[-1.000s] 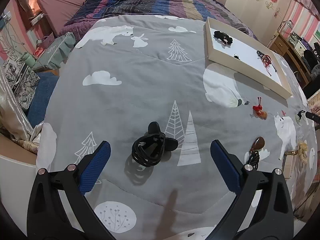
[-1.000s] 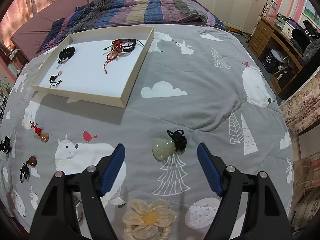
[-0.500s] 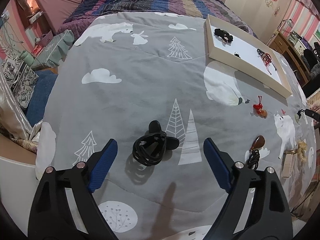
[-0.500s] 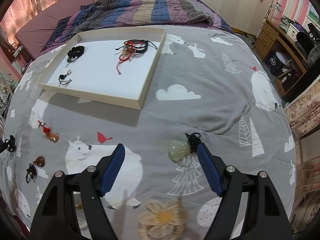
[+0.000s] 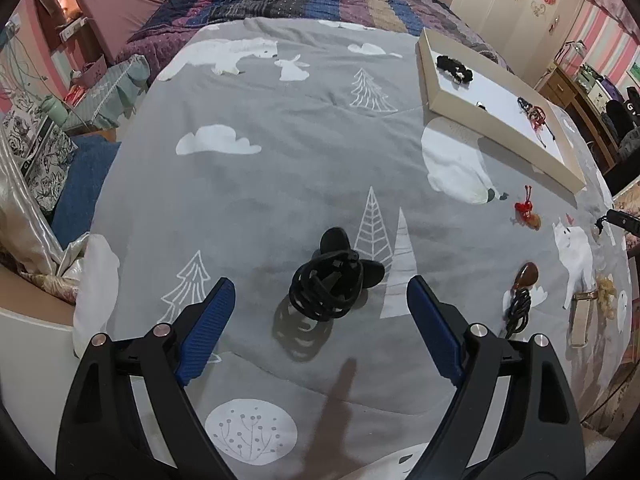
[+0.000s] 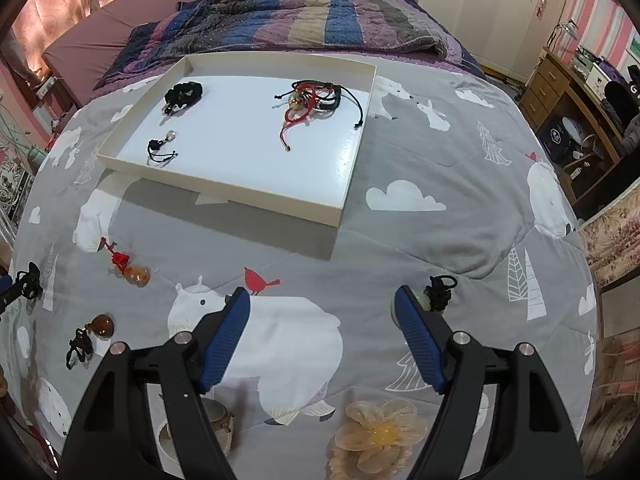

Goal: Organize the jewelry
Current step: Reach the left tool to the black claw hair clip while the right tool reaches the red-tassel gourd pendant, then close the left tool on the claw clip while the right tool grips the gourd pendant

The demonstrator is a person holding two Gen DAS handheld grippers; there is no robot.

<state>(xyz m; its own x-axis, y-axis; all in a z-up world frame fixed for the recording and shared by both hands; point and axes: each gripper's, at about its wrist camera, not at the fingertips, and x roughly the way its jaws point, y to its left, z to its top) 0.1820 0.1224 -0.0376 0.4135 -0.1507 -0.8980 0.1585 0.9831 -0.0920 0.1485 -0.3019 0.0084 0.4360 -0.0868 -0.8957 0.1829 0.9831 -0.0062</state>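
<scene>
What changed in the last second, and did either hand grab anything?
The left tongs narrowed a little around the black cord bundle without touching it. The right tongs slid left, so the pale pendant now sits behind their right finger. Nothing was grabbed. The tray kept its contents.

White "G" on black chair [image 6: 634, 90].

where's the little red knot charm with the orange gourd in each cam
Left wrist: red knot charm lies at right on the grey blanket, just below the tray's near corner.
Right wrist: same charm lies at left, below the tray's left end.
Shared landmark: the cream tray, and the brown bead pendant on its black cord nearby.
</scene>
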